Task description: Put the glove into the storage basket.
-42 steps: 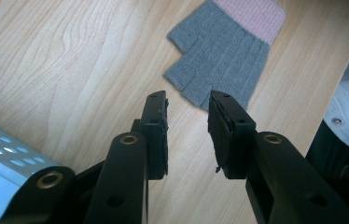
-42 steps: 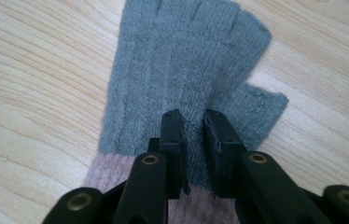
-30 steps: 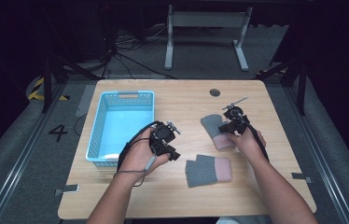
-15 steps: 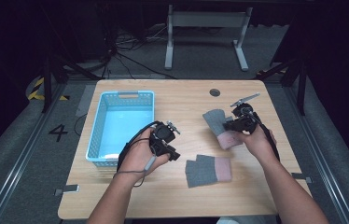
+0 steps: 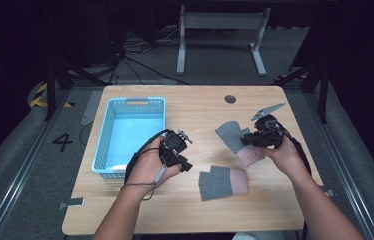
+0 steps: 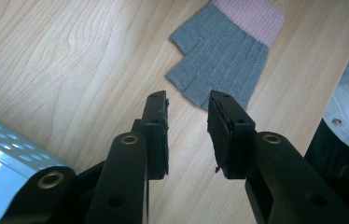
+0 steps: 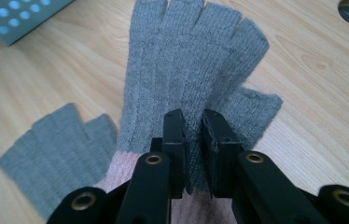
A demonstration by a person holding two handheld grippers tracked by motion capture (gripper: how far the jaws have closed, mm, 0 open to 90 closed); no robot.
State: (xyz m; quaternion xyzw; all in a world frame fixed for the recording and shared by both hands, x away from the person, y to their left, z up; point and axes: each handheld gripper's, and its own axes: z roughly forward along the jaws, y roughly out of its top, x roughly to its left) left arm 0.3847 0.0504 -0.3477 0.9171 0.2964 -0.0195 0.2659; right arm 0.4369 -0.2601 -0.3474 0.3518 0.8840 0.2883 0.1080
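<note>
Nearest the person, a fingerless knitted glove [image 5: 223, 182] lies flat on the pale wood-grain desk [image 5: 195, 212], grey ribbed wool with a pink cuff; its cuff end points toward the person's right. In the left gripper view the same flat glove [image 6: 226, 56] lies just beyond the jaw tips, its short finger stubs toward the jaws and nothing touching it.

The left gripper [image 5: 179, 152], held in the person's left hand [image 5: 151, 167], sits just to the left of that glove and beside the basket. Its jaws stand partly open with bare desk showing in the gap; they hold nothing.

A little farther off and to the right, the right gripper [image 5: 249, 140] in the person's right hand [image 5: 285, 156] has hold of the second glove [image 5: 236, 141], of the same grey knit with a pink cuff. In the right gripper view the jaws stand close together, pinching a fold of the grey wool of this held glove [image 7: 186, 70] just above its pink band. The glove hangs lifted from the desk in front of the gripper, four short finger tubes fanned away from the camera and the thumb stub out to one side.

To the left, a light blue plastic basket [image 5: 104, 145] stands on the desk, rectangular, with perforated lattice walls and a smooth floor. It looks to hold nothing.

Near the far edge of the desk is a small round dark cable hole [image 5: 230, 99].
</note>
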